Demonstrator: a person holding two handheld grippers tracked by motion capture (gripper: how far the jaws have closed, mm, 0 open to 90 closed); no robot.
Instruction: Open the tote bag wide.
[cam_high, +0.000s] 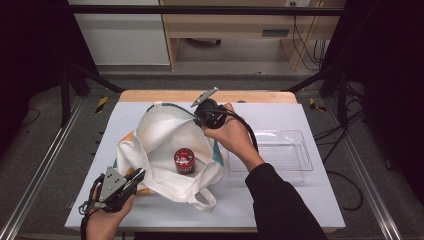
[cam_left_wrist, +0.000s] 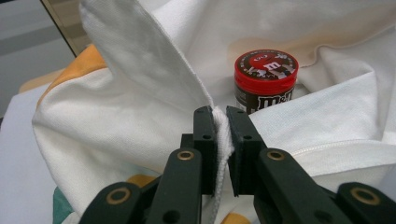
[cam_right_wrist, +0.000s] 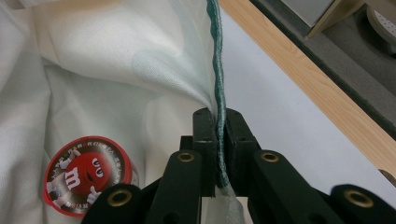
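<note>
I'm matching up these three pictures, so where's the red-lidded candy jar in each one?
High view: the candy jar stands centre, inside the open white bag.
Left gripper view: upper right of centre, just beyond the tongs.
Right gripper view: bottom left, lid facing the camera.
Shared landmark: the white bag's cloth around the jar.

High view looks down the table, claw views close in, all sharing the white bag (cam_high: 165, 135)

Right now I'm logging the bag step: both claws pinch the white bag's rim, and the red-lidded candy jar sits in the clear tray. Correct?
Not quite. The red-lidded candy jar stands inside the white bag, not in the clear tray beside it, as the high view shows. Left claw and right claw do pinch the rim.
</note>
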